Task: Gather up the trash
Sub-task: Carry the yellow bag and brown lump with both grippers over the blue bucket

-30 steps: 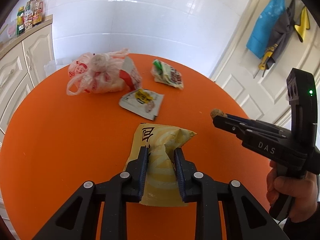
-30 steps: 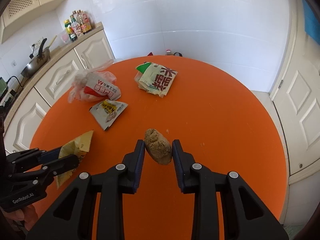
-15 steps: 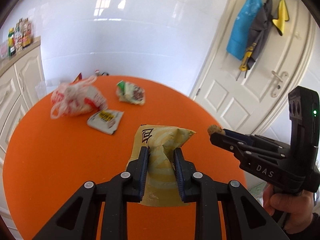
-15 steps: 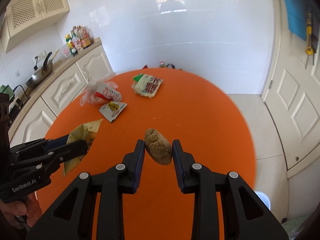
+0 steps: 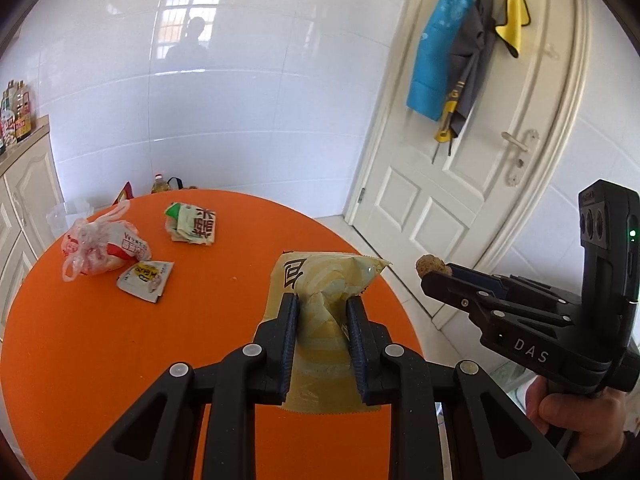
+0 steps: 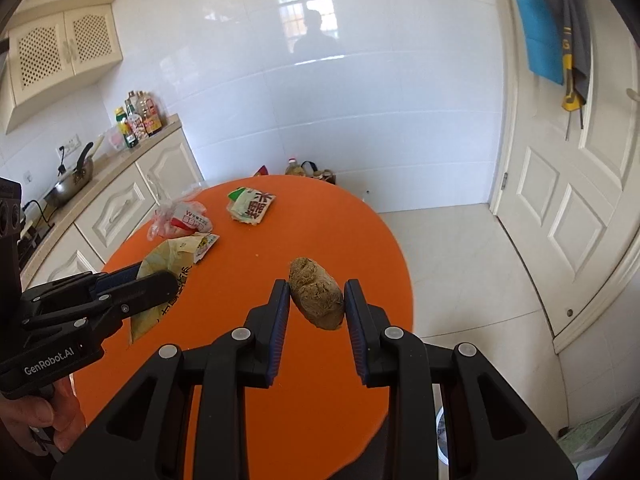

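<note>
So I had the left gripper (image 5: pixel 322 310) clamped on the crumpled yellow wrapper (image 5: pixel 325 280) and the right gripper (image 6: pixel 316 294) pinching a brown lump (image 6: pixel 316 299), both held up above the near side of the orange table (image 5: pixel 100 340). My worry: the lump looked crumbly, so a hard squeeze could've broken it. Three more wrappers sat on the table's far side.

My side of the orange table (image 6: pixel 256 360) lies bare beneath both grippers. Farther off, the knotted plastic bag (image 5: pixel 100 248), small sachet (image 5: pixel 146 280) and green-white packet (image 5: pixel 194 228) crowd the far left.
</note>
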{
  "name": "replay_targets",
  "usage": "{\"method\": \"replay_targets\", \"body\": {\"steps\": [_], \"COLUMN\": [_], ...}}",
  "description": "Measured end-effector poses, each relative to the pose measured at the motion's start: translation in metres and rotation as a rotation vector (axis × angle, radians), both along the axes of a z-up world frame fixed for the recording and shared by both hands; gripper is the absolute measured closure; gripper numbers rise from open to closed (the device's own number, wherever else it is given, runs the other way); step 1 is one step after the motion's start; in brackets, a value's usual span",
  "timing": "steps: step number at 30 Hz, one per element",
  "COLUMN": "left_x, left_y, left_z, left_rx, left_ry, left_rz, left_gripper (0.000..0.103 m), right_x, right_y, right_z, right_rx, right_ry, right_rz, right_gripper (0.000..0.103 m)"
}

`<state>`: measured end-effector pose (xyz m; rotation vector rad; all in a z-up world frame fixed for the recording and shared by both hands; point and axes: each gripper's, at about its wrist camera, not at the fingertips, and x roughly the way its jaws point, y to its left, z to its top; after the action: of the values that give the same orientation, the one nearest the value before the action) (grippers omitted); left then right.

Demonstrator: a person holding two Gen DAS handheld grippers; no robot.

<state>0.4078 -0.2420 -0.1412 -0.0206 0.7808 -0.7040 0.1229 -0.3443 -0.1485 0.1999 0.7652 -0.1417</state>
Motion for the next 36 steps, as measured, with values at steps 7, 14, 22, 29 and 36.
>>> {"method": "replay_targets", "body": {"steps": [7,14,22,29,36], "left_x": [-0.017,-0.028,-0.040,-0.057,-0.075], "left_y": [0.006,0.003,0.001,-0.032,-0.106], "left_z": [0.006,0.014,0.022,0.045,0.050], "left_rx": [0.007,0.013,0.013,-0.015,-0.044], "left_ry": [0.008,-0.008,-0.015,-0.047,-0.027], "left_rz": [0.002,-0.010,-0.018,-0.096,-0.249], "left_gripper": [0.084,0.085,0.086,0.086,0.086], "right_x": [-0.011,-0.016,-0.026,-0.057,-0.116], "right_y": [-0.006,-0.009,-0.020,-0.050,-0.113], "right_z": [-0.001,0.004,0.010,0.022,0.019], "right_rx": [0.003,-0.006,-0.014,-0.036,-0.044], "right_ry": [-0.002,-0.012,-0.023,-0.044,-0.021], "right_rz": [-0.013,-0.028,-0.060,-0.150,-0.333], "right_gripper": [0.075,0.075,0.075,0.075,0.075]}}
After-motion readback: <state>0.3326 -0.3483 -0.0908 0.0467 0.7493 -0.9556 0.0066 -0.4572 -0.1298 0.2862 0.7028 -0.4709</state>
